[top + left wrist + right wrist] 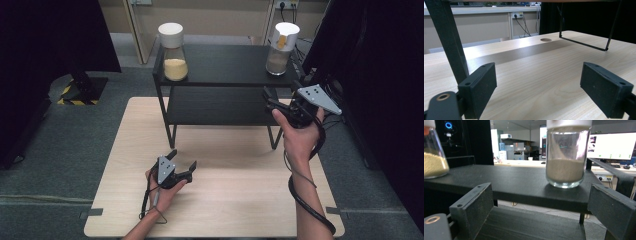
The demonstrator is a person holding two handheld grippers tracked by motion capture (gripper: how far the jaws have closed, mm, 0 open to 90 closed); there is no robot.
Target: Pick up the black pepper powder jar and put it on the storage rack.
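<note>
A black two-tier shelf (225, 65) stands at the back of the wooden table (235, 200). On its top left is a glass jar of yellow grains (174, 55) with a white lid. At top right stands a jar of grey-brown powder (280, 52), also white-lidded. My right gripper (270, 99) is held at the shelf's right end, open, level with the top board. In the right gripper view the powder jar (567, 162) stands just beyond the open gripper (540, 202), and the grain jar (434, 162) is at far left. My left gripper (184, 159) rests open low over the table.
In the left gripper view the open gripper (537, 80) looks along the tabletop (536, 65), with a shelf leg (447, 40) close on its left and a round cable hole (546, 39) farther off. Dark curtains flank the table. The shelf's lower board (529, 225) is bare.
</note>
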